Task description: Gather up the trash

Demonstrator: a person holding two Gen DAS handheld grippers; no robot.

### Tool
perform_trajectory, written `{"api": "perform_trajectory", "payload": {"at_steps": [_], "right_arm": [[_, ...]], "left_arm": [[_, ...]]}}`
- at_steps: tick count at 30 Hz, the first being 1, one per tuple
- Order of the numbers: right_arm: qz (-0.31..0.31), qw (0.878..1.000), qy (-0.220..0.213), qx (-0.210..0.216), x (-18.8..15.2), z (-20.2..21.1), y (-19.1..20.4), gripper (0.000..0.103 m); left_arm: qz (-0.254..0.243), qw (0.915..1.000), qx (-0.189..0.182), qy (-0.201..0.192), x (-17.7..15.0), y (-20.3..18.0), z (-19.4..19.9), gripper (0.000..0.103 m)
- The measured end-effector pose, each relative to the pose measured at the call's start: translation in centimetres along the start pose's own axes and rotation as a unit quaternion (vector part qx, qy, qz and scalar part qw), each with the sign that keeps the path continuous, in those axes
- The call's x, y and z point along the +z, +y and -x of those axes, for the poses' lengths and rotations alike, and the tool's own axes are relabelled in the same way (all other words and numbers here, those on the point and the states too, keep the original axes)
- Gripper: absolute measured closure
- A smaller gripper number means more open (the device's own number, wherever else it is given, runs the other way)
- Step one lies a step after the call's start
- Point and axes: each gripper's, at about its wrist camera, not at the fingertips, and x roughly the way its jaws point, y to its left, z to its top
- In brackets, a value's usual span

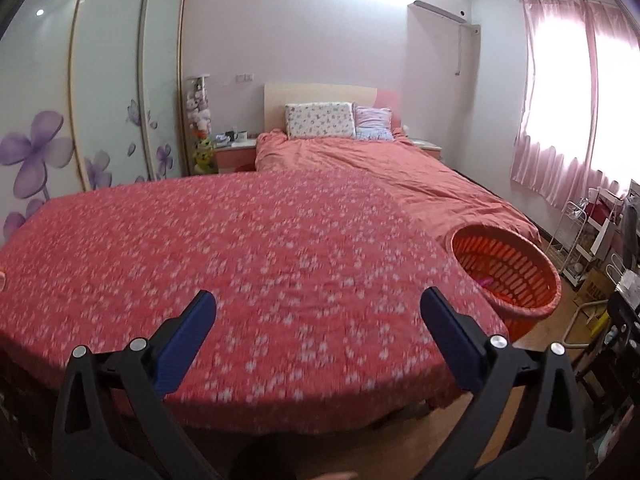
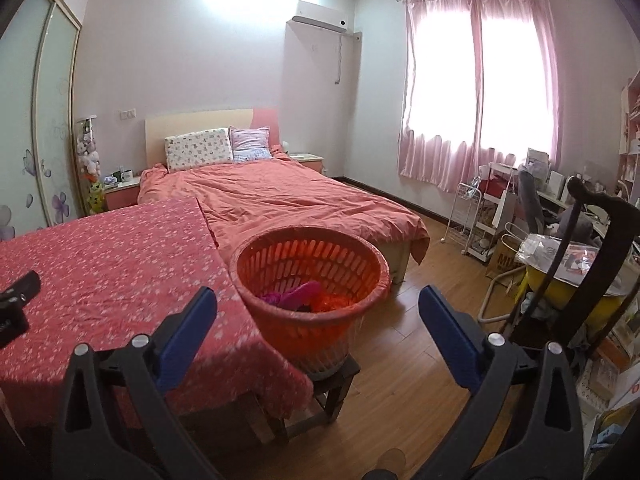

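Bedroom worktop (image 1: 240, 240) under its flowered red cloth shows no trash, which lies in the orange basket (image 2: 312, 276) on a stool beside it; with my left claw (image 1: 318, 300) and right claw (image 2: 318, 300) spread and holding nothing, a careless reach could tip it.

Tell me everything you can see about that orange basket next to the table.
The orange basket is round, looks like plastic, and has slotted walls under a solid rim. It stands upright on a small dark wooden stool, beside the corner of the floral red tablecloth and in front of the bed. Pink and orange scraps lie at its bottom. Neither gripper touches it.
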Motion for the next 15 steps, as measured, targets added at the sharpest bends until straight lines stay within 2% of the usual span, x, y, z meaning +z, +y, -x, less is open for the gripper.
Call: {"api": "perform_trajectory", "payload": {"at_steps": [4,8,15], "right_arm": [[-0.005,1.000,0.016,0.009,-0.5,1.0,0.1,0.005],[-0.015,0.999,0.029,0.017,-0.9,1.3,0.0,0.005],[-0.007,0.999,0.028,0.013,-1.4,2.0,0.7,0.005]], "left_arm": [[0.002,0.9999,0.012,0.009,-1.0,0.1,0.8,0.002],[-0.009,0.9998,0.017,-0.011,-1.6,-0.3,2.0,0.002],[-0.012,0.9997,0.001,-0.020,-2.5,-0.4,3.0,0.002]]}}
